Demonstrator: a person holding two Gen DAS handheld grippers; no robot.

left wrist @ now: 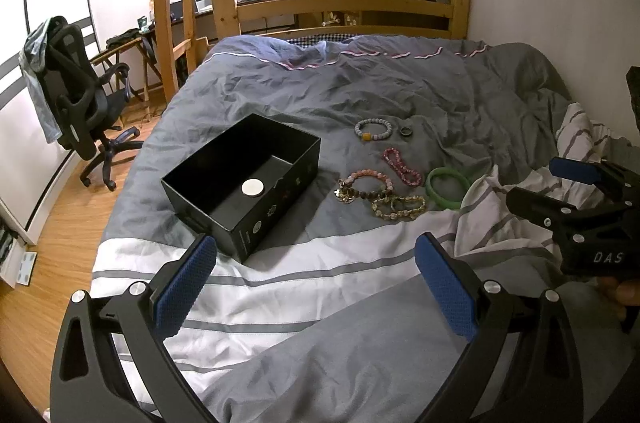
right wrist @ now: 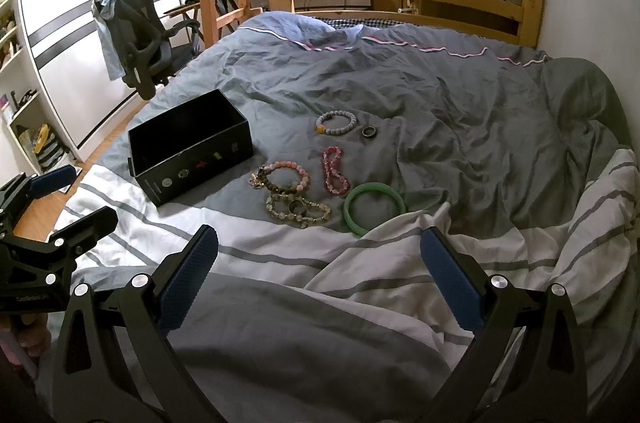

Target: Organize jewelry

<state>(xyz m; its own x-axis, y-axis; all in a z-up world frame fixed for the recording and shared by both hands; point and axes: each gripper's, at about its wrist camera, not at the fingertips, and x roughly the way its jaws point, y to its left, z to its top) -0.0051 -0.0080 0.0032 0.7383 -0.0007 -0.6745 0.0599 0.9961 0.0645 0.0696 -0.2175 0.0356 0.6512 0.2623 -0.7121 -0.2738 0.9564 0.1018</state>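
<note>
An open black box lies on the grey bedspread, with a round white disc inside. To its right lie several pieces of jewelry: a grey bead bracelet, a dark ring, a red bead bracelet, a pink and brown bead bracelet, a gold chain bracelet and a green bangle. My left gripper is open and empty, short of the box. My right gripper is open and empty, short of the bangle.
A rumpled white striped sheet lies at the front right of the bed. A wooden bed frame stands behind. An office chair stands on the wood floor to the left. Each gripper shows in the other's view.
</note>
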